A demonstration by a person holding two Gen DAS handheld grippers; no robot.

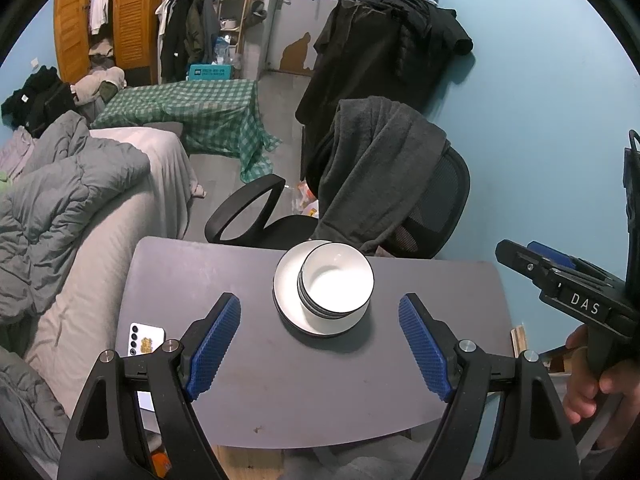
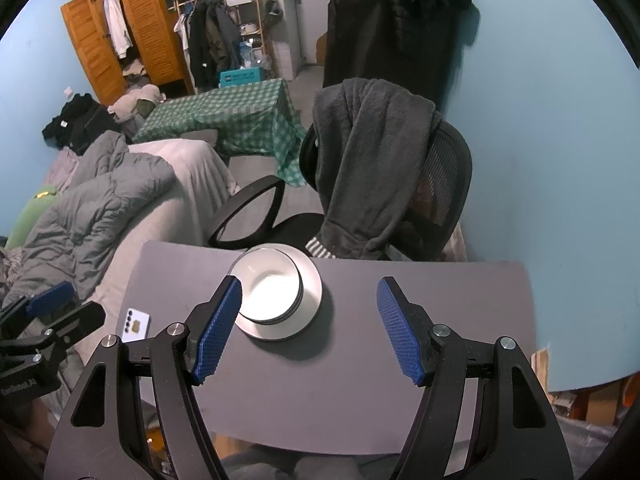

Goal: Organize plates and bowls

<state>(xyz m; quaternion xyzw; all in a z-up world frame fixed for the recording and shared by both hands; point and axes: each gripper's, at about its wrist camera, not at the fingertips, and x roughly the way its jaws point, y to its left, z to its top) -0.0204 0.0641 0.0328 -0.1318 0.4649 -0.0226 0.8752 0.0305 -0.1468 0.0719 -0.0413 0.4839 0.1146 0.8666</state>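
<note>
A stack of white bowls with dark rims (image 1: 335, 282) sits on a white plate (image 1: 286, 280) near the far edge of the grey table (image 1: 240, 380). The bowls (image 2: 270, 290) and the plate (image 2: 312, 288) also show in the right wrist view. My left gripper (image 1: 320, 344) is open and empty, held above the table a little short of the stack. My right gripper (image 2: 310, 328) is open and empty, with the stack just past its left fingertip. The right gripper's side (image 1: 568, 284) shows at the right of the left wrist view.
A phone (image 1: 146, 340) lies at the table's left edge. A black office chair (image 1: 400, 208) draped with a dark grey robe stands right behind the table. A bed with a grey duvet (image 1: 60, 200) runs along the left. A blue wall (image 1: 560, 120) is on the right.
</note>
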